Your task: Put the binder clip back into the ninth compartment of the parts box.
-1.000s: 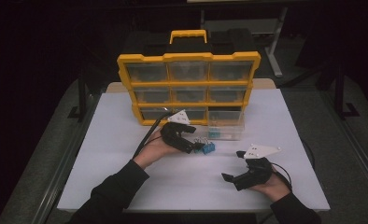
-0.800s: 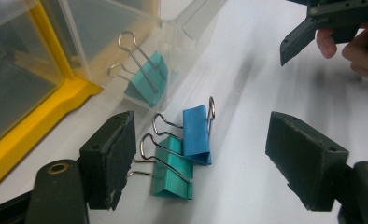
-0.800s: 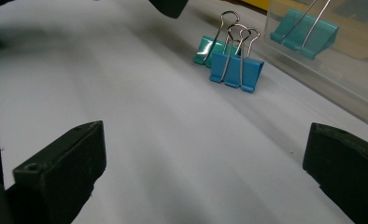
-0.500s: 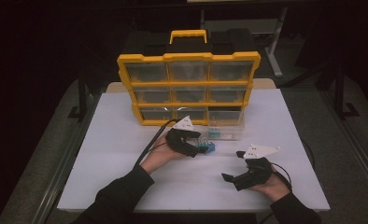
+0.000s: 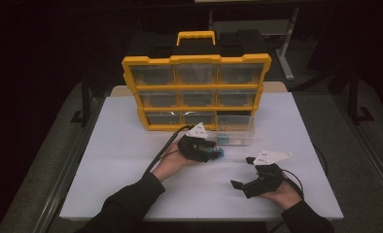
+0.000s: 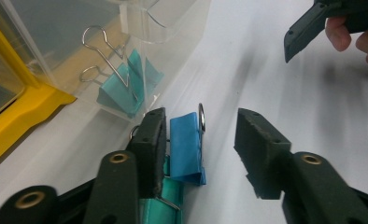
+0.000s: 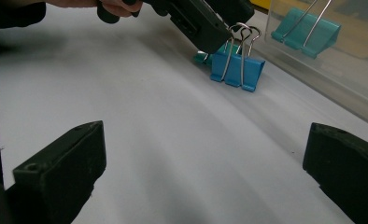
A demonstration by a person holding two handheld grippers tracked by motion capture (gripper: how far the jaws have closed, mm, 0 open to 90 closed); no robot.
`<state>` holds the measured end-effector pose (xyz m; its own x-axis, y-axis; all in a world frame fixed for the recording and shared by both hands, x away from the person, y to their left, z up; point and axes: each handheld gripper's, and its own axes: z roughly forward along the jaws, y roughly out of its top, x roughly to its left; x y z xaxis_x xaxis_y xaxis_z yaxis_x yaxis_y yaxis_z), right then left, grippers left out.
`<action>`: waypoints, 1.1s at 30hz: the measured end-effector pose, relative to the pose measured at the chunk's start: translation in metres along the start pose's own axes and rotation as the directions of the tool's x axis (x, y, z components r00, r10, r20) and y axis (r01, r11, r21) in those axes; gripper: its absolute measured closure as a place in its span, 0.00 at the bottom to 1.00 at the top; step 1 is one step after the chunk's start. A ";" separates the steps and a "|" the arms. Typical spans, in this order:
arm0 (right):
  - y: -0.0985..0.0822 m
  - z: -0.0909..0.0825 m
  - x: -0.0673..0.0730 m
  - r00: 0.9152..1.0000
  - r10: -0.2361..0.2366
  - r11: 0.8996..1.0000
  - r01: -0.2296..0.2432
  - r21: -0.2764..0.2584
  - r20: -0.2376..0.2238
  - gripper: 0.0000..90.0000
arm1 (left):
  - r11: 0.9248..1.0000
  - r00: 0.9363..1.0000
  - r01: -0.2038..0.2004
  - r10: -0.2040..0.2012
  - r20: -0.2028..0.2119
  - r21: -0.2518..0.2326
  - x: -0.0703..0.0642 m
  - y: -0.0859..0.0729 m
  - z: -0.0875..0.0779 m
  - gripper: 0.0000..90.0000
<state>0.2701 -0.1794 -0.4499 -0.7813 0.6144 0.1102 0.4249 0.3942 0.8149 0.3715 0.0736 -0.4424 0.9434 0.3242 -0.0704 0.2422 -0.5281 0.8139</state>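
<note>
A blue binder clip [image 6: 187, 144] stands on the white table, and in the right gripper view its wire handles [image 7: 236, 67] point up. My left gripper [image 6: 203, 135] is open around it; the clip is against the left jaw, with a gap to the right jaw. A teal clip [image 6: 166, 200] lies just behind, under that jaw. From above, the left gripper [image 5: 211, 149] sits in front of the clear drawer [image 5: 235, 131]. My right gripper [image 7: 205, 158] is open wide with nothing in it, and in the high view it [image 5: 242, 174] sits near the front right.
The clear drawer [image 6: 173, 28] rests on the table and holds a teal clip [image 6: 126, 88]. Behind it stands a yellow organizer [image 5: 197, 92] with several drawers and one vacant slot. White table [image 5: 121, 160] stretches left and front.
My left gripper has slid to the right up to the blue clip, which now stands between its jaws. The right gripper has stayed put.
</note>
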 end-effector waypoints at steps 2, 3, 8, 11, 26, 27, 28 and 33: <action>0.000 0.000 0.000 1.000 0.000 1.000 0.000 0.000 0.000 0.00 | 1.000 1.000 -0.001 0.001 -0.001 -0.001 -0.001 0.000 0.002 0.65; 0.000 0.000 0.000 1.000 -0.001 1.000 0.001 -0.001 -0.001 0.00 | 1.000 1.000 -0.003 0.003 -0.005 0.001 -0.001 0.001 0.003 0.67; 0.000 0.000 0.000 1.000 -0.004 1.000 0.004 -0.001 -0.001 0.00 | 1.000 1.000 -0.008 0.008 -0.007 0.002 -0.002 0.001 0.008 0.73; 0.000 0.000 0.000 1.000 -0.004 1.000 0.004 -0.001 -0.001 0.00 | 1.000 1.000 -0.013 0.013 -0.013 0.004 -0.002 0.001 0.010 0.78; 0.000 0.000 0.000 1.000 -0.007 1.000 0.007 -0.001 -0.003 0.00 | 1.000 1.000 -0.012 0.012 -0.010 0.000 -0.003 0.000 0.015 0.96; 0.000 0.000 0.000 1.000 -0.007 1.000 0.007 -0.001 -0.003 0.00 | 1.000 1.000 -0.012 0.012 -0.009 -0.001 -0.003 0.000 0.015 0.97; 0.000 0.000 0.000 1.000 -0.008 1.000 0.008 -0.001 -0.003 0.00 | 1.000 1.000 -0.014 0.014 -0.007 0.000 -0.003 0.000 0.015 0.98; 0.000 0.000 0.000 1.000 -0.007 1.000 0.007 -0.001 -0.004 0.00 | 1.000 1.000 -0.003 0.003 -0.001 0.002 -0.004 0.001 0.014 0.99</action>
<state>0.2697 -0.1795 -0.4496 -0.7861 0.6089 0.1063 0.4187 0.3979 0.8163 0.3716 0.0606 -0.4499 0.9439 0.3232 -0.0674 0.2398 -0.5309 0.8128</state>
